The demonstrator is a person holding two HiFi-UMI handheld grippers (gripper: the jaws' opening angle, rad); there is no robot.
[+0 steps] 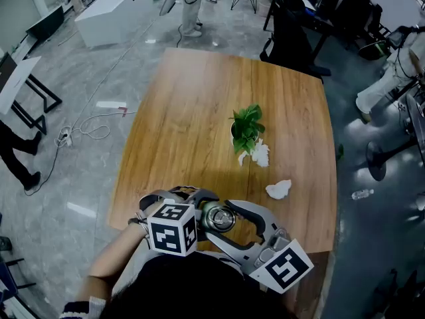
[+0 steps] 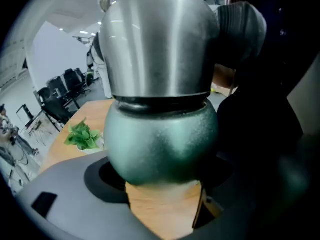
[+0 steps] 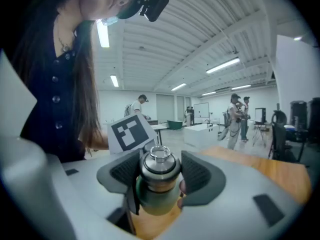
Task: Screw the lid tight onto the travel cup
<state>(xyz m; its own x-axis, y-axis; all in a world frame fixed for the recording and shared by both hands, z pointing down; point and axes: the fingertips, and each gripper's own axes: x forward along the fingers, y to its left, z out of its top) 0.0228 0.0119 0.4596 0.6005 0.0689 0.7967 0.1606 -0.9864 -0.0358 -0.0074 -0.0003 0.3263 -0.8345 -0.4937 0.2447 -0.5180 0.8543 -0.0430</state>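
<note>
Left gripper (image 2: 160,176) is clamping the green travel cup (image 2: 161,139), right gripper (image 3: 157,174) is squeezing its lid (image 3: 158,165) at 12 o'clock across the sides; probably rigid, slick steel.

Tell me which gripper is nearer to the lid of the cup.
Right. The right gripper is shut on the steel lid itself. The left gripper holds the green cup lower down, below the lid.

Top of lid (image 2: 159,39) beyond upper edge
</note>
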